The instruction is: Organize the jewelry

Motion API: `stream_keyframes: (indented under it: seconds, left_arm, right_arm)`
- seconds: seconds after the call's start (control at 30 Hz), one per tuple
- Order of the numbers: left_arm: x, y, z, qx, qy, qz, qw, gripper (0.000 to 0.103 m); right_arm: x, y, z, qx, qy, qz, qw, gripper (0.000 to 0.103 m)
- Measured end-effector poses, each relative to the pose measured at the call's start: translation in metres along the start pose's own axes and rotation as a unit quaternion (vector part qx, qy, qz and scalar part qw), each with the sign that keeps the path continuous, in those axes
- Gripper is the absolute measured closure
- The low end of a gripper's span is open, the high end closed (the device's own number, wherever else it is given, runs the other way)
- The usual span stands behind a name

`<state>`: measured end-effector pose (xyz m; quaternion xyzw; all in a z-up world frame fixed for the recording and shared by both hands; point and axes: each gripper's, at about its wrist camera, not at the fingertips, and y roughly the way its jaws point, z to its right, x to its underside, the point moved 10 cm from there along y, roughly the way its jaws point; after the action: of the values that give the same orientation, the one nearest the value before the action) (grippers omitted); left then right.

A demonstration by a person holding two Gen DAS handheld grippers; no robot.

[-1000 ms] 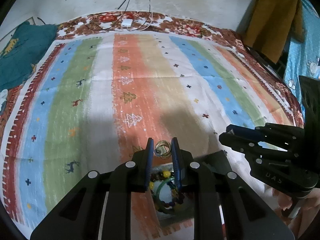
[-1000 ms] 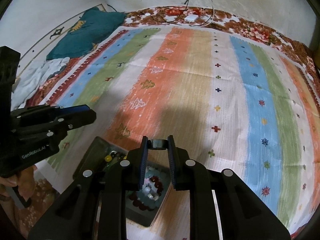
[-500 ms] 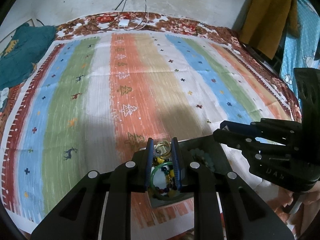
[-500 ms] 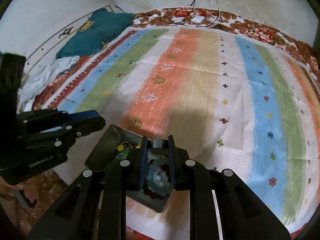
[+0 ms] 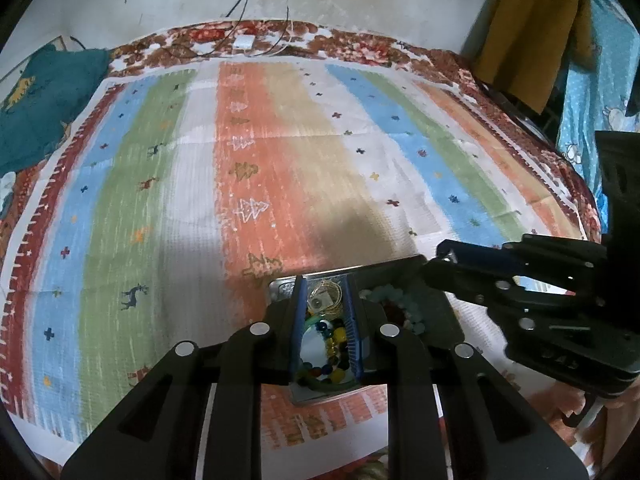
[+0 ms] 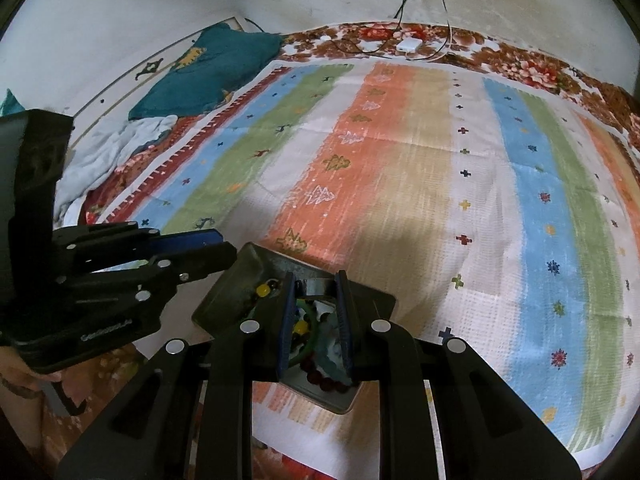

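A dark metal tray (image 5: 444, 312) lies on the striped cloth near its front edge and holds beaded bracelets (image 5: 332, 340), a green bangle and pale blue-green beads (image 5: 394, 294). My left gripper (image 5: 325, 290) is shut on a coil of thin gold chain (image 5: 326, 298) and holds it over the tray's left part. My right gripper (image 6: 315, 282) is shut on a dark ring-shaped band (image 6: 316, 285) over the same tray (image 6: 224, 296). Each gripper shows in the other's view, the right one (image 5: 436, 256) and the left one (image 6: 230, 248).
A striped cloth with small trees and deer (image 5: 260, 184) covers a floral bedsheet (image 6: 520, 64). A teal cushion (image 6: 208, 68) and crumpled white cloth lie at the left. A white charger with cables (image 5: 244, 42) lies at the far edge. Mustard and blue fabrics (image 5: 532, 28) hang at the right.
Both grippers have drawn back toward the cloth's front edge with their pieces still held, so the tray with the beads now lies further forward under the fingertips.
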<state>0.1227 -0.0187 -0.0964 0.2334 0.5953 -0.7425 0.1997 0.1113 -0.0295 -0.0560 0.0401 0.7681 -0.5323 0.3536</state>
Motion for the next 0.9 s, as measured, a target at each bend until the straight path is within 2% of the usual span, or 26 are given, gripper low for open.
stream_keyframes:
  seconds: [0.07,0.13,0.17,0.23,0.37,0.5,0.67,0.9]
  left_arm:
    - [0.0,0.001,-0.003,-0.004,-0.003,-0.001,1.0,0.07]
    - [0.001,0.002,-0.009,-0.01,-0.009,-0.002,0.9999,0.069]
    - [0.001,0.002,-0.013,-0.011,-0.014,-0.003,0.9998,0.069]
    - [0.003,0.0,-0.016,-0.01,-0.022,-0.002,0.9997,0.068]
    - [0.01,-0.007,-0.019,-0.016,-0.022,0.003,0.9996,0.056]
    - [0.021,-0.01,-0.021,-0.022,-0.02,0.002,0.9995,0.048]
    - [0.032,-0.016,-0.018,-0.027,-0.011,0.011,0.9995,0.025]
    - [0.041,-0.023,-0.014,-0.044,0.014,0.024,0.9987,0.01]
  right_arm:
    - [0.0,-0.002,0.0,-0.001,0.002,0.004,1.0,0.082]
    - [0.0,-0.005,0.002,0.002,0.004,0.011,1.0,0.07]
    - [0.0,-0.008,0.003,0.006,0.004,0.018,1.0,0.059]
    - [0.0,-0.012,0.003,0.008,0.002,0.025,1.0,0.057]
    - [0.005,-0.019,0.005,0.01,0.002,0.033,0.999,0.048]
    - [0.011,-0.027,0.008,0.011,0.007,0.04,0.999,0.034]
    - [0.019,-0.039,0.015,0.023,0.014,0.057,0.998,0.018]
    - [0.031,-0.05,0.021,0.039,0.021,0.065,0.997,0.007]
